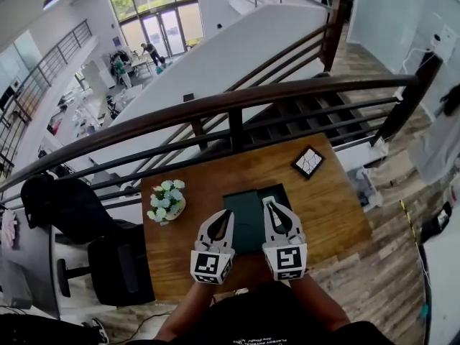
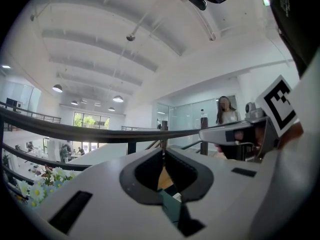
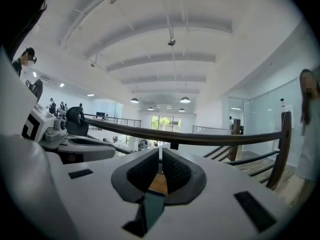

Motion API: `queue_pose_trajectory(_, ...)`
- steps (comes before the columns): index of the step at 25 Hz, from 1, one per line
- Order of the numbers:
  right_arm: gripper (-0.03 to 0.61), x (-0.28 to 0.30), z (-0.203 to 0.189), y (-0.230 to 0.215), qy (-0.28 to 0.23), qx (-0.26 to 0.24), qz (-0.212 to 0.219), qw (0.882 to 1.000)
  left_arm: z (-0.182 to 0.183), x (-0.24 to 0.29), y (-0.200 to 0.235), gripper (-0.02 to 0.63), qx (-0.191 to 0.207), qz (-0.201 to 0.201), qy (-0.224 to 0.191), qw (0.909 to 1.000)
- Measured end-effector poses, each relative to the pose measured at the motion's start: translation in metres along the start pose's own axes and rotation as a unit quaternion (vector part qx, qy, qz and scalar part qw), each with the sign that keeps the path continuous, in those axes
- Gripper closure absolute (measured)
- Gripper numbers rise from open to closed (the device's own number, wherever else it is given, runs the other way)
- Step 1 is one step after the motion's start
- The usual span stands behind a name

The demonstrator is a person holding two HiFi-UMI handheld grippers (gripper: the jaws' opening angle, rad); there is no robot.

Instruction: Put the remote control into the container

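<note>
A dark green container (image 1: 246, 225) lies on the wooden table (image 1: 330, 207), near its front edge. A pale strip that may be the remote control (image 1: 274, 192) shows at the container's far right corner; my right gripper hides most of it. My left gripper (image 1: 225, 213) hovers over the container's left edge, its jaws together and empty. My right gripper (image 1: 269, 204) is over the container's right side, also shut with nothing between its jaws. In the left gripper view the left gripper (image 2: 163, 152) has its tips touching, and so does the right gripper (image 3: 160, 155) in the right gripper view.
A pot of white flowers (image 1: 166, 201) stands on the table's left side. At the far right corner lies a black-framed square tile (image 1: 308, 162). A dark railing (image 1: 230, 106) runs behind the table over a stairwell. A black chair (image 1: 118, 264) stands to the left.
</note>
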State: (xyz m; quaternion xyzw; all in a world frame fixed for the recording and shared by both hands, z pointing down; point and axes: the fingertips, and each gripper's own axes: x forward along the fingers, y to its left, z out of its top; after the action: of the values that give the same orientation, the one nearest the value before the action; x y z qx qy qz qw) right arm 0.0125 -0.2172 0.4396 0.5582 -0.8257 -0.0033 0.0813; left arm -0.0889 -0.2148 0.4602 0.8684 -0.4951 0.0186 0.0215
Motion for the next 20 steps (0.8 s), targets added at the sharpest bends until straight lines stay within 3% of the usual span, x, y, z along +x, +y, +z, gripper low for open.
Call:
queue_pose_trajectory(9, 0.549, -0.013, 0.017, 0.007, -0.040, -0.003, -0.002, 0.999, 0.013, -0.011, -0.009, 0.594, 0.009, -0.015, -0.014, 0.9998)
queue_pose_trajectory(20, 0.549, -0.015, 0.015, 0.007, -0.036, -0.001, -0.013, 0.999, 0.012, -0.014, -0.008, 0.594, 0.015, -0.020, -0.015, 0.9996)
